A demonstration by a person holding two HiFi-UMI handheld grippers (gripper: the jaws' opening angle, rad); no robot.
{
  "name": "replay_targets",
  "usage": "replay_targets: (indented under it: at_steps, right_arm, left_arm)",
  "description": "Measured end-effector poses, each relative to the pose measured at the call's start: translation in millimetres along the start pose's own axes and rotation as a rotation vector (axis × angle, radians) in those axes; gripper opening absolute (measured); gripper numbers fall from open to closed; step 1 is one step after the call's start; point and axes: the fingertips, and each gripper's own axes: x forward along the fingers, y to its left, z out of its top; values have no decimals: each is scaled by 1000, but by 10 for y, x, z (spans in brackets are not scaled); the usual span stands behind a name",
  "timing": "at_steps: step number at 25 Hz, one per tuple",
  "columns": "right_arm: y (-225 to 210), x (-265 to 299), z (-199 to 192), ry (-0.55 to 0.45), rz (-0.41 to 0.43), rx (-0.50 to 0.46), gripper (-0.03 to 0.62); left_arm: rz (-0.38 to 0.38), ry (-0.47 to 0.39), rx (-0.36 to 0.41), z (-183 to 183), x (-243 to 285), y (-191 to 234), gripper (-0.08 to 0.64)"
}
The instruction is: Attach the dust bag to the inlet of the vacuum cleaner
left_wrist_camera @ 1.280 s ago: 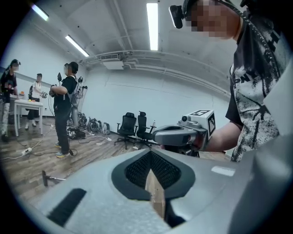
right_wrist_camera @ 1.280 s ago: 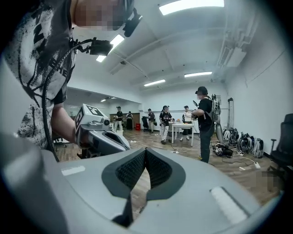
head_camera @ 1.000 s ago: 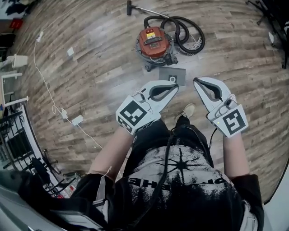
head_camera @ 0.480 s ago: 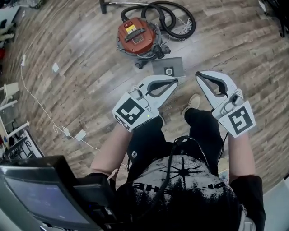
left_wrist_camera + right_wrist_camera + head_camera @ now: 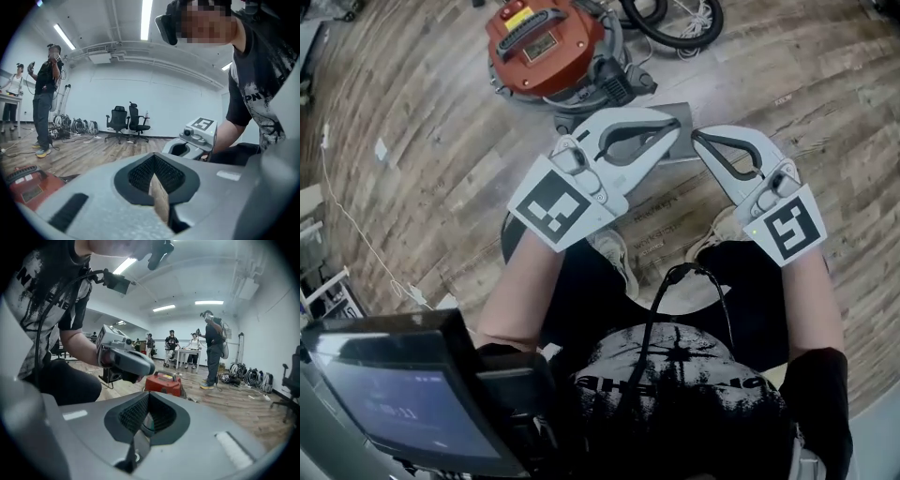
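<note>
1. Grey jaws on the left gripper (image 5: 672,120) are pressed together with nothing gripped; only a strip of floor is seen through the slit.
2. The right gripper (image 5: 697,140) is likewise clenched and empty, with its tips set just beside the left's.
3. Both tips are held over the dust bag (image 5: 686,150), probably so that it can be taken from two sides. Contact cannot be told.
4. The bag is laid flat on the wooden floor (image 5: 441,141), just in front of the red vacuum cleaner (image 5: 544,42), and is not yet attached. The inlet cannot be made out.
5. The jaws must be parted before any grasp is made.
6. The hose (image 5: 675,23) is left coiled beyond the vacuum cleaner, well apart from both grippers.
</note>
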Motion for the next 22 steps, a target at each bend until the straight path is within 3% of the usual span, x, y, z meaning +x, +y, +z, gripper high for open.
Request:
replay_targets:
  at_steps: [5, 10, 14, 19, 22]
  right_arm:
    - [270, 472, -1450, 203, 84, 38, 5]
    - [538, 757, -2736, 489, 159, 9, 5]
    - [727, 838, -3437, 692, 227, -56, 5]
    - [806, 845, -4101, 887, 287, -123, 131]
    - [836, 821, -4408, 980, 317, -215, 159]
  left_arm:
    - [-44, 45, 26, -761, 84, 19, 0]
    - [-35, 63, -14, -1121, 10, 14, 0]
    - [-35, 114, -25, -1286, -82, -9, 0]
    - [0, 108, -43, -1329, -130, 102, 0]
    - [24, 124, -37, -1369, -154, 140, 0]
